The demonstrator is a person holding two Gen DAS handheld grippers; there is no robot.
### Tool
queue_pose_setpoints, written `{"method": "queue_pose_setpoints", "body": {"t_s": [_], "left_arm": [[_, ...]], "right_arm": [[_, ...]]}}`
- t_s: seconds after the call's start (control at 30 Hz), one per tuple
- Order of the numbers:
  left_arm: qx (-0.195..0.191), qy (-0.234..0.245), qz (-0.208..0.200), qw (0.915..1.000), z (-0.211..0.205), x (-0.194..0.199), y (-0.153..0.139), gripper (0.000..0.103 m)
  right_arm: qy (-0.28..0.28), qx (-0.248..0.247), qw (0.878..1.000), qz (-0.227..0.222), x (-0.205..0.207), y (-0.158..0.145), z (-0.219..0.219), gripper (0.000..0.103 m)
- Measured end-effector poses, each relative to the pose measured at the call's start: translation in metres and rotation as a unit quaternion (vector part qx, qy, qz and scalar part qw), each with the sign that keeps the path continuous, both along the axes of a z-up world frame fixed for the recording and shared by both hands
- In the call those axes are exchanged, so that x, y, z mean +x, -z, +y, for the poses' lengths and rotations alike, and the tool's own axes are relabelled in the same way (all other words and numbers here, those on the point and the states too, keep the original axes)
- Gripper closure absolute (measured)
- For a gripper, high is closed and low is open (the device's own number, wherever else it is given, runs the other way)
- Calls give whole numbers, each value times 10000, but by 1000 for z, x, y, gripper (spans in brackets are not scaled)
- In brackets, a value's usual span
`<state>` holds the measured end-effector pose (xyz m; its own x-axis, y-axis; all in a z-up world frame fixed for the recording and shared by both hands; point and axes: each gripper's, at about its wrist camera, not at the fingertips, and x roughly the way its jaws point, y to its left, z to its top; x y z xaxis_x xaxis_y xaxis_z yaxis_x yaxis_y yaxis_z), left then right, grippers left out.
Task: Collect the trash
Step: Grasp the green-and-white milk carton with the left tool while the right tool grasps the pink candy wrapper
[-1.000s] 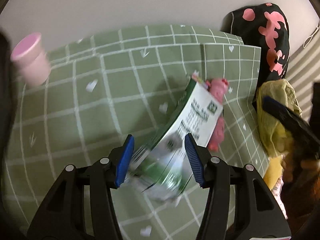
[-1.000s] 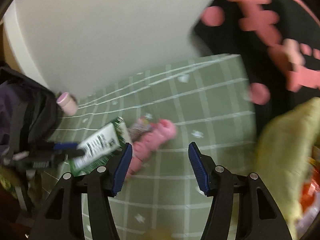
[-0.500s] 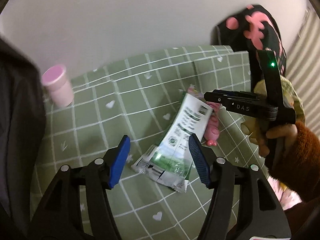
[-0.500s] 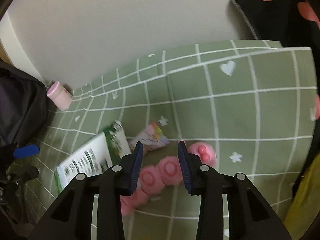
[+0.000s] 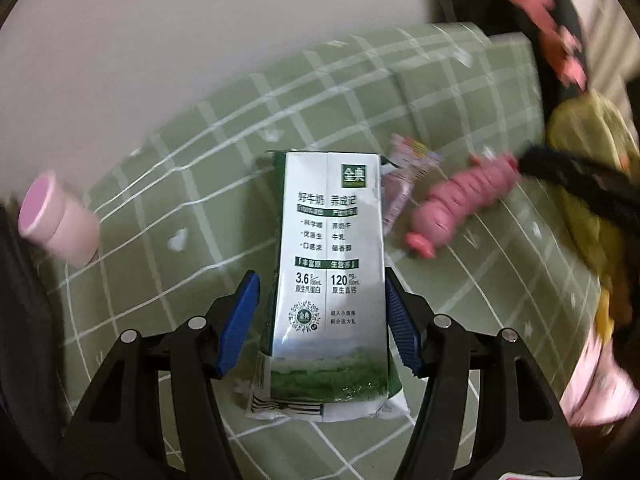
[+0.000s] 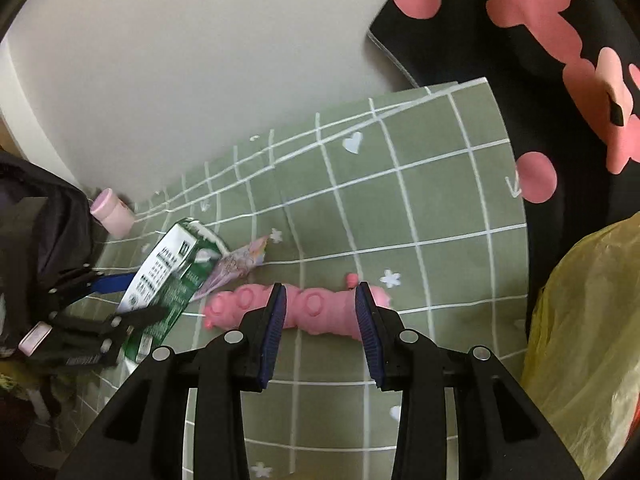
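Left gripper point(image 5: 320, 320): pointing down at the green checked cloth point(image 5: 460, 112); jaws partly open, one blue pad on each side of the milk carton point(image 5: 328, 280). The right pad touches or nearly touches the carton's edge; a gap shows at the left pad. Whether the carton is clamped, I cannot tell.
Milk carton: flattened, white and green, lying long-ways between the left jaws, its top pointing toward the wall point(image 5: 160, 40), its crumpled bottom end nearest the camera.
Carton writing: green square logo at top right, Chinese text in columns, "3.6" and "120" lower down, a round QR code beneath.
Right gripper point(image 6: 320, 312): jaws about half open, straddling the pink toy point(image 6: 316, 312); the toy's middle lies between the pads, both ends sticking out past them. No pad is clearly pressing on it.
Pink toy: a ridged, caterpillar-like piece lying crosswise on the cloth, to the right of the carton.
Wrapper point(image 6: 236, 268): small pale purple printed packet, between the carton's top and the toy, touching or overlapping the carton's corner; print too small to read.
Pink cup point(image 5: 56, 220): near the cloth's left edge by the wall, well apart from the carton.
Yellow bag point(image 6: 580, 340): at the cloth's right edge, near the right gripper.
Black fabric with pink shapes point(image 6: 540, 60): at the far right corner, against the wall.
Open room: bare cloth between carton and cup, and behind the toy up to the wall.
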<state>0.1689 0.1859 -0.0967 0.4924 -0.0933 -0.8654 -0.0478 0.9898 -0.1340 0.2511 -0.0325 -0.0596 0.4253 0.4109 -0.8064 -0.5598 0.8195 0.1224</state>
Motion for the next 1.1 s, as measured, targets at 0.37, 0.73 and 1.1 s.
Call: {"method": "queue_pose_setpoints", "body": {"t_s": [0.37,0.73,1.1], "left_arm": [[-465,-1460,-68,9882,66,-35,0,48],[-672,-1624,-309,9840,79,-44,-10,48],[-579,-1731,-484,9820,88,-50,-20,48]], "right_arm": [[-642,-218,9966,471,0,35,84,69],[-686,-655,9940,551,-30,33,44,69],[1028,325,9905,858,5,60,91,61]]}}
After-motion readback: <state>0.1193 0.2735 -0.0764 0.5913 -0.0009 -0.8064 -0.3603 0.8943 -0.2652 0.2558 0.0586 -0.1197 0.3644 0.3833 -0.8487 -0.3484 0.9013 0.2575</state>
